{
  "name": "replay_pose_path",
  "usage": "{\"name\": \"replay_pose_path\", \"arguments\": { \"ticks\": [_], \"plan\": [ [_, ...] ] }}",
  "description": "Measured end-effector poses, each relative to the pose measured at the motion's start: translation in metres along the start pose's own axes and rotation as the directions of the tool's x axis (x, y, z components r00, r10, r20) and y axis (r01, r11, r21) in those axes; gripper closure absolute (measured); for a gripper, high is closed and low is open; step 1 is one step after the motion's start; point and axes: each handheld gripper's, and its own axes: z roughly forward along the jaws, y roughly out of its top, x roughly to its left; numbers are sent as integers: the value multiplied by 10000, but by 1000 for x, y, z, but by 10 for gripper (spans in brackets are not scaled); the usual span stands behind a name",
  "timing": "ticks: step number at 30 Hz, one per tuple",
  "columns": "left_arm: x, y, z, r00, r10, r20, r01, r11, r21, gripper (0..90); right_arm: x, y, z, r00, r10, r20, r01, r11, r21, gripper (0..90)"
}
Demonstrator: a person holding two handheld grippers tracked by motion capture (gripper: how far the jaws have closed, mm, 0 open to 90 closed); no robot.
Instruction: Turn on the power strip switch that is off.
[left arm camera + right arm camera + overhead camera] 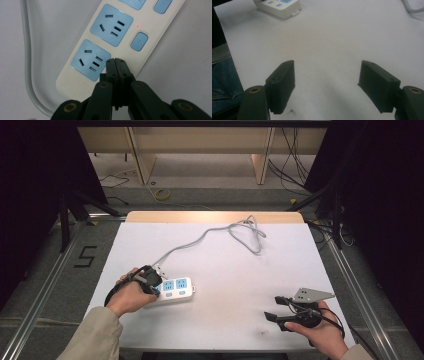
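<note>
A white power strip [176,288] with blue sockets lies at the table's left. Its grey cable [210,236] runs back and loops near the far edge. My left gripper [158,288] is at the strip's left end. In the left gripper view the shut jaws [116,63] meet with nothing between them. Their tips are over the strip [117,37] beside its end socket [90,60]; I cannot tell if they touch it. A small red light [137,26] glows by a blue button [139,41]. My right gripper [274,308] rests open at the front right, its jaws [329,77] wide over bare table.
The white table [240,270] has a wooden far edge. Beyond it are the floor, loose cables and wooden furniture legs. In the right gripper view the strip [279,7] lies far ahead at the upper left, the cable [413,7] at the upper right, and a jeans-clad leg [222,82] at the left.
</note>
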Motion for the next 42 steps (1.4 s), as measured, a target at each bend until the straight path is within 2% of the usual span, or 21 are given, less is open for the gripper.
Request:
{"name": "replay_pose_path", "arguments": {
  "ticks": [8,15,19,24,26,27,30,32,35,39,42],
  "plan": [
    [2,-1,-2,9999,100,121,-98,9998,-145,899,0,0,0,10000,-5,-6,5,10000,-3,294],
    [2,-2,-1,10000,32,12,-32,9995,-307,899,0,0,0,10000,-16,0,16,10000,-4,294],
    [3,-2,-5,9999,-115,-44,111,9970,-765,897,-1,0,0,10000,42,11,-41,10000,-26,294],
    [4,-5,-10,9990,-435,-126,414,9895,-1386,895,0,0,-1,10000,20,39,-20,10000,-90,294],
    [4,-6,-11,9973,-727,37,723,9828,-1698,890,0,0,-1,10000,23,48,-23,10000,-69,294],
    [4,-7,-12,9971,-764,7,752,9807,-1806,831,0,0,-1,10000,18,46,-18,10000,-64,294],
    [4,-8,-13,9964,-825,-210,758,9719,-2227,808,0,0,-1,10000,-2,17,2,10000,-53,294],
    [4,-9,-14,9947,-994,-265,891,9616,-2595,783,0,0,-1,10000,2,19,-2,10000,-26,294],
    [4,-11,-11,9963,-768,-383,603,9441,-3241,678,-1,0,0,10000,1,22,-1,10000,-29,294],
    [4,-14,-7,9969,-676,-408,486,9325,-3578,550,-1,0,0,10000,2,25,-2,10000,-38,294],
    [6,-14,-7,9960,-857,-262,675,9102,-4086,454,-1,0,0,10000,5,31,-5,10000,-27,294]
  ]
}}
